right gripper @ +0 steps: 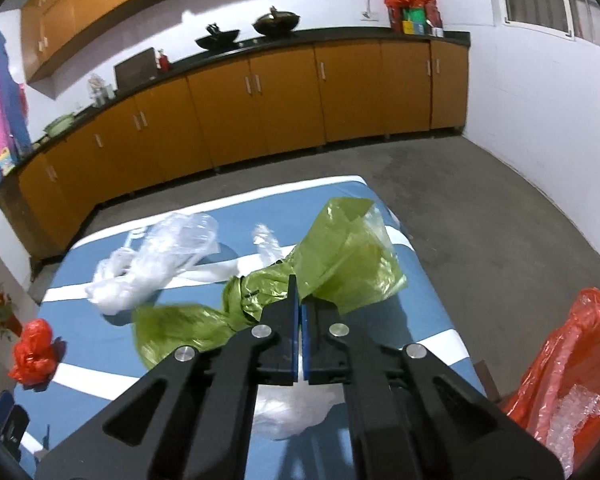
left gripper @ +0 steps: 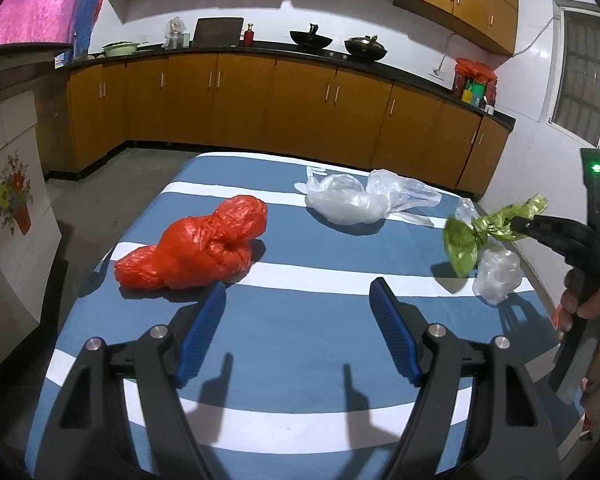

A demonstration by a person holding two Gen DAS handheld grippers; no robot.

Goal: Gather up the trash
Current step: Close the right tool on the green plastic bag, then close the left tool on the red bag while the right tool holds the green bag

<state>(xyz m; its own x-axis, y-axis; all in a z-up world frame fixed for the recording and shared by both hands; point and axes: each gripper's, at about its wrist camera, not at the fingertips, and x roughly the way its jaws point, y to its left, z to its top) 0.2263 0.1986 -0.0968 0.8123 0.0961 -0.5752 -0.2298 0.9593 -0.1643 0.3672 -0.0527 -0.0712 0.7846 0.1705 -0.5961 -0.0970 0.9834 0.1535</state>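
Green bag [right gripper: 260, 300]: pinched at its knot by the right gripper [right gripper: 300, 300], lifted clear for binning.
Left gripper [left gripper: 298, 304]: spread, empty, waiting near the red bag [left gripper: 196, 246].

Wide open blue-and-white striped cloth [left gripper: 284, 344] right ahead of the left gripper [left gripper: 298, 312], jaws spread, nothing between them. Off to its left front sits the red bag [left gripper: 196, 248], its near edge just beside the left fingertip. Farther back, the clear bags [left gripper: 360, 200] block the far middle, with a bare lane of cloth between them and the red one. On the right side it's crowded: the green bag [left gripper: 476, 240] hangs from the right gripper [right gripper: 300, 300] (pinched tight), above a small clear bag [left gripper: 496, 276]. Bare concrete floor [right gripper: 480, 208] beyond the table's far edge.
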